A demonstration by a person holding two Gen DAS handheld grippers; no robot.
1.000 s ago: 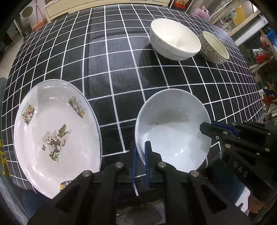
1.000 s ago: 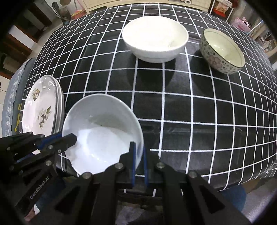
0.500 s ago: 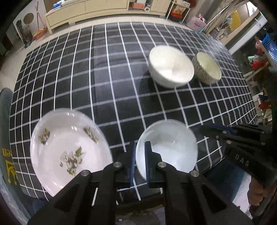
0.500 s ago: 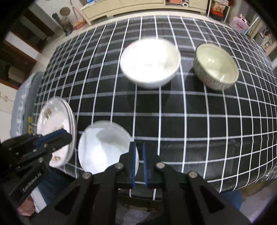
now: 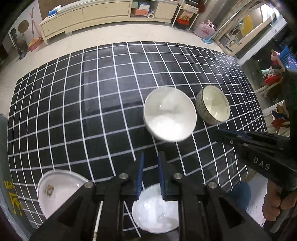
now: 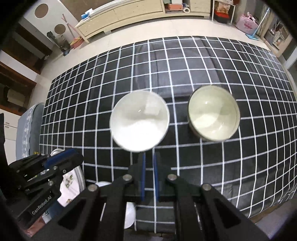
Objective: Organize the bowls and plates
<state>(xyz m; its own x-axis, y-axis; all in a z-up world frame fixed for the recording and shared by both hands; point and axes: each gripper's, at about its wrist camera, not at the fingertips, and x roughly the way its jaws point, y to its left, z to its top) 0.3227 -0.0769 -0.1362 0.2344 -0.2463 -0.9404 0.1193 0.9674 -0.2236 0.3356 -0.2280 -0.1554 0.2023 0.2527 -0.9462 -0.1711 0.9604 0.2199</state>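
Observation:
A shallow white bowl (image 5: 154, 216) rests at the table's near edge, beside a picture plate (image 5: 57, 192). My left gripper (image 5: 151, 155) hangs above the bowl. Its jaws are opening, a narrow gap shows, and nothing is between them. My right gripper (image 6: 149, 157) is shut and empty, also above the near edge. Its view shows only slivers of the shallow bowl (image 6: 130, 216) and the picture plate (image 6: 69, 187). Farther out stand a deep white bowl (image 5: 169, 116) (image 6: 139, 124) and a patterned bowl (image 5: 213, 105) (image 6: 213, 116), side by side. Each view shows the other gripper at its side.
A black checked cloth (image 5: 92, 111) covers the table. A person's hand (image 5: 278, 202) grips the right tool's handle. A grey chair (image 6: 29, 129) stands at the table's left end. A long pale cabinet (image 5: 89, 13) lines the far wall, with clutter at the right.
Both grippers were pinching the shallow white bowl's rim. They have let go and pulled up and back, leaving it on the table beside the plate. The left jaws have parted slightly.

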